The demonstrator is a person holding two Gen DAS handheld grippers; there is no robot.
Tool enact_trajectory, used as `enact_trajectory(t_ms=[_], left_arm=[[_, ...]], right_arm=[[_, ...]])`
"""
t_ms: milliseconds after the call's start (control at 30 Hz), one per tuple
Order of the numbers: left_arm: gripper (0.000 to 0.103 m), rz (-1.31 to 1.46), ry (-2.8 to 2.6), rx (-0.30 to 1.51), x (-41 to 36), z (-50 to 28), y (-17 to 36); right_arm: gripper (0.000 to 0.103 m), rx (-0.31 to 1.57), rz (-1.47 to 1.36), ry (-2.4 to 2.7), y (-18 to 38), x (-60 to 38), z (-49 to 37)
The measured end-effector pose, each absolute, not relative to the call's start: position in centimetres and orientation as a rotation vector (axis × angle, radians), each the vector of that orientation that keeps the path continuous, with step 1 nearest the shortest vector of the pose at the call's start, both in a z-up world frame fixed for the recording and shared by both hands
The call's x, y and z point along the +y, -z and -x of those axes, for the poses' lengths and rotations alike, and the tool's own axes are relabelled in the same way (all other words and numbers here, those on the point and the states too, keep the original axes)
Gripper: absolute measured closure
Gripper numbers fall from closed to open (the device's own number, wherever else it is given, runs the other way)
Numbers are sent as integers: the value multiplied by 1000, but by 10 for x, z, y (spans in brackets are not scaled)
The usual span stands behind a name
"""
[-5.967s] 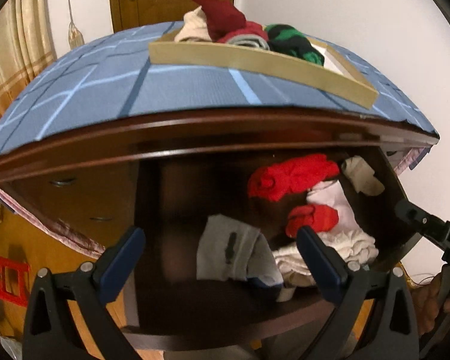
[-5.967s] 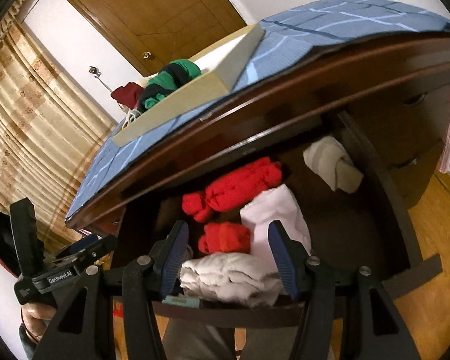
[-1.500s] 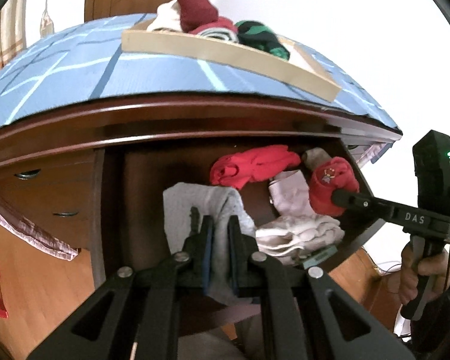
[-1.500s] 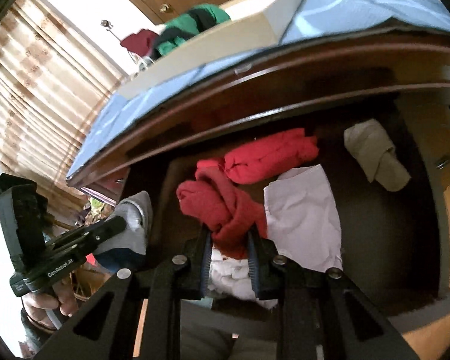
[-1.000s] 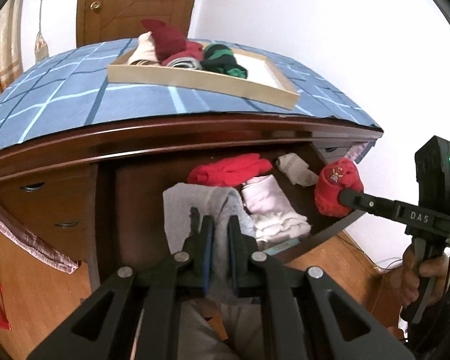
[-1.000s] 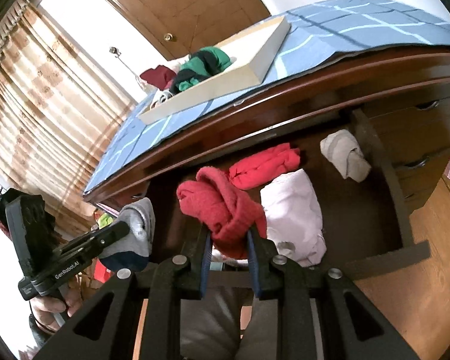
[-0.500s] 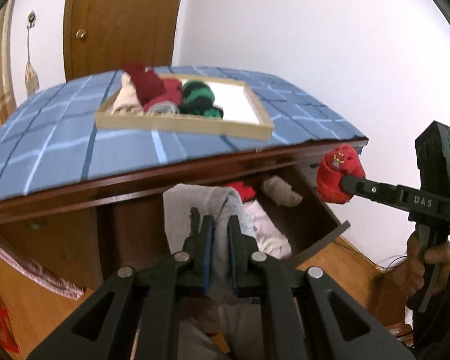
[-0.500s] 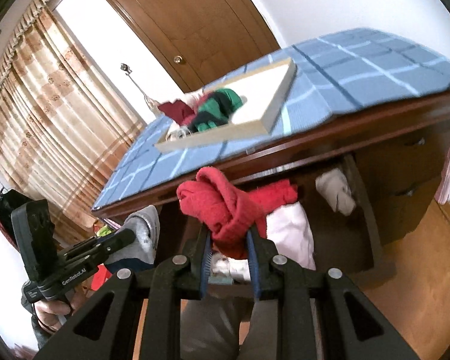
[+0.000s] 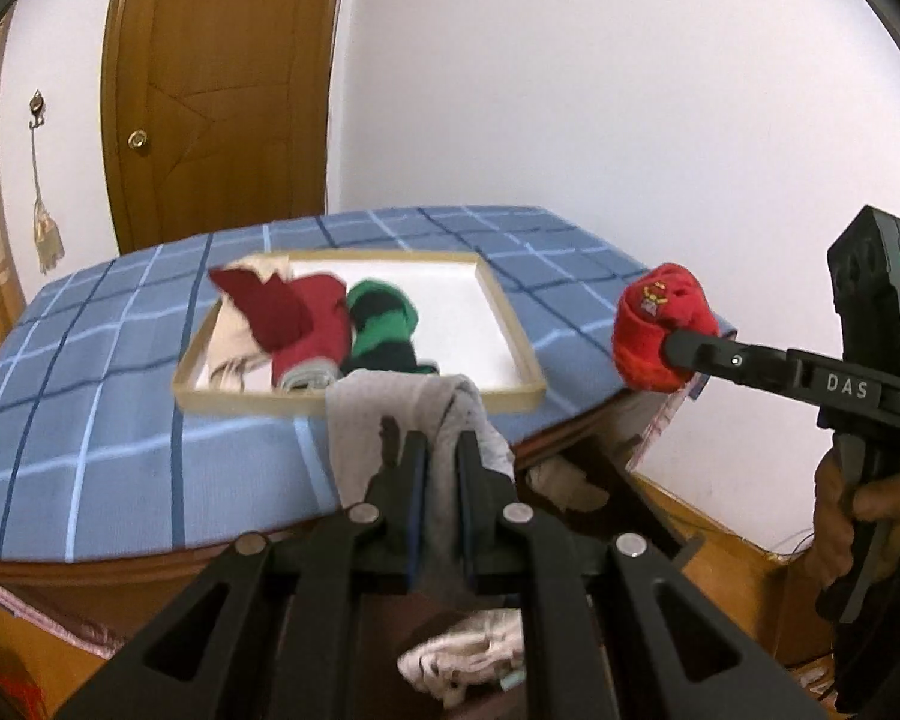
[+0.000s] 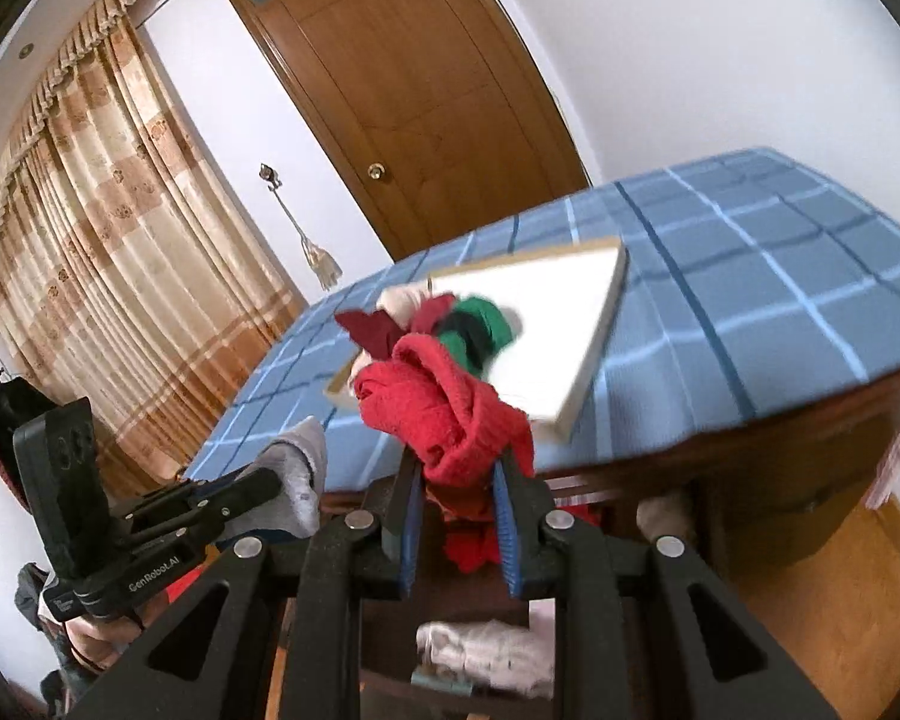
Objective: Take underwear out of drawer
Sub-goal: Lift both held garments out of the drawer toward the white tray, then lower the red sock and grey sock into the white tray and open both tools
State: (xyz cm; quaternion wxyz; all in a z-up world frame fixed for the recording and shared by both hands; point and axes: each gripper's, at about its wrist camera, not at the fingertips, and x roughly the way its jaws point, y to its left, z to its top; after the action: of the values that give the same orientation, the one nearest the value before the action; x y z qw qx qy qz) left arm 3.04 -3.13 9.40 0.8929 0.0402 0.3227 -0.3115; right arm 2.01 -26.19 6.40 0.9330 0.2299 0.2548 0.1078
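Two garments held clear of the drawer (image 9: 648,498), one per tongs.

Left tongs (image 9: 441,450): clenched on a grey underwear piece (image 9: 402,414), which drapes over the fingertips, above the front edge of the table (image 9: 90,420).

Right tongs (image 10: 453,480): clamped on a bunched red underwear piece (image 10: 450,414), raised beside the table's right corner; a hand (image 9: 858,516) grips the handle.

Table: covered with a blue checked cloth (image 10: 750,300). On it sits a shallow wooden tray (image 9: 354,405) with a white floor, holding a dark red item (image 9: 270,312), a cream item (image 9: 234,336) and a green-and-black item (image 9: 384,324), all bunched at its left side.

Drawer: open below the table front, with a whitish folded garment (image 9: 468,654) at its near edge and a cream roll (image 9: 564,480) further back.

Background: wooden door (image 10: 426,96), patterned curtain (image 10: 102,228), white wall.
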Motion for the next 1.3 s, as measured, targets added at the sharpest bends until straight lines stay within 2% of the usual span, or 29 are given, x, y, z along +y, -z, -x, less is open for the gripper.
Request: enact_trajectory(t_ms=[233, 600, 833, 1300], left_arm=[[95, -93, 645, 615, -48, -57, -113], [95, -123, 605, 594, -76, -120, -126], [95, -177, 593, 591, -102, -166, -121], [95, -181, 582, 714, -130, -250, -85]], right_arm=[[79, 493, -454, -207, -87, -265, -54], [79, 506, -438, -151, -93, -272, -115], [79, 543, -455, -101, -86, -279, -165], [79, 690, -489, -81, -57, -286, -254]])
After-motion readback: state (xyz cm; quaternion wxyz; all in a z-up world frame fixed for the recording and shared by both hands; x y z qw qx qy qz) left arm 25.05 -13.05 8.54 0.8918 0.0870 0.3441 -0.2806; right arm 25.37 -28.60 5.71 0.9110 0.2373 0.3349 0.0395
